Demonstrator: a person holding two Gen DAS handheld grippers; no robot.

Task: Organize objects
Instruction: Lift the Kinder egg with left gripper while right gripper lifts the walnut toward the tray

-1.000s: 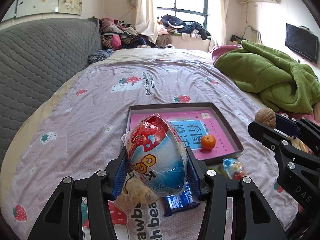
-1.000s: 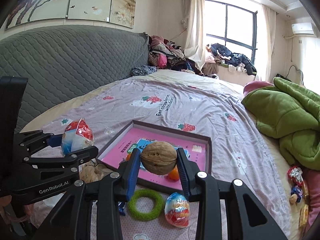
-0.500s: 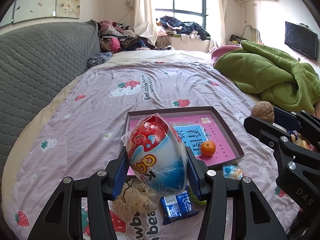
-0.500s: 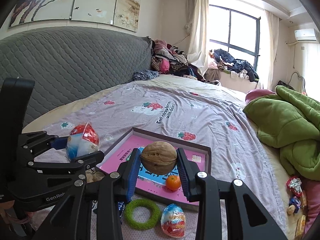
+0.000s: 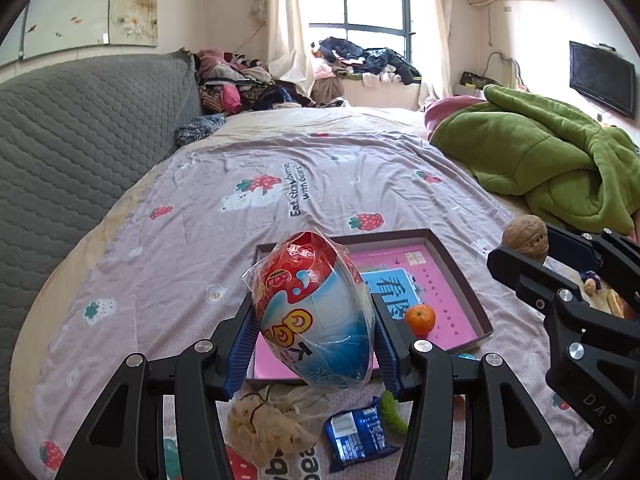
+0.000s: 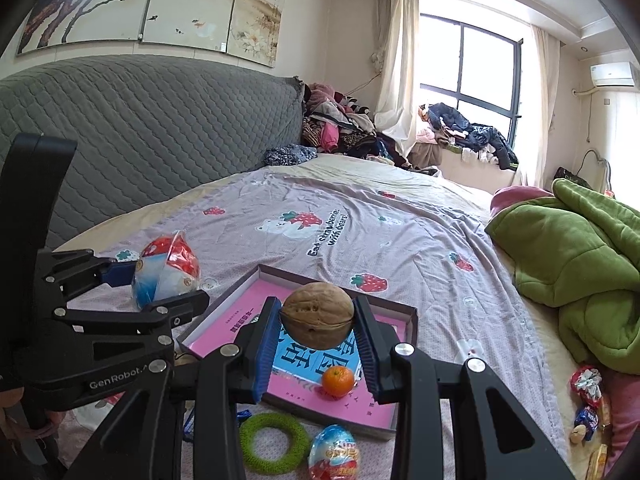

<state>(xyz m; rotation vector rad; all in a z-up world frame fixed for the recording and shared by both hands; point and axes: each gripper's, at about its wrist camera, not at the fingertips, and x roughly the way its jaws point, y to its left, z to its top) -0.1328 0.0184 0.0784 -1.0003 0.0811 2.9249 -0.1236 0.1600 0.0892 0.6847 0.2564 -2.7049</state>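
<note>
Left tongs point(image 5: 314, 330) grip the egg point(image 5: 314, 312) above the tray's point(image 5: 460, 276) near edge, long axis tilted, red end up-left. Right tongs point(image 6: 317, 338) clamp a walnut point(image 6: 317, 318), seam level, over the tray.

green quilt point(image 5: 540, 168) heaped on bed; clothes point(image 6: 340, 128), perhaps laundry.

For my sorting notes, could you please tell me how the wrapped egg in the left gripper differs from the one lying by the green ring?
The held egg is larger and raised between the left gripper pads; the small egg lies untouched on the bedspread. Both are red, white and blue in shiny wrap.
</note>
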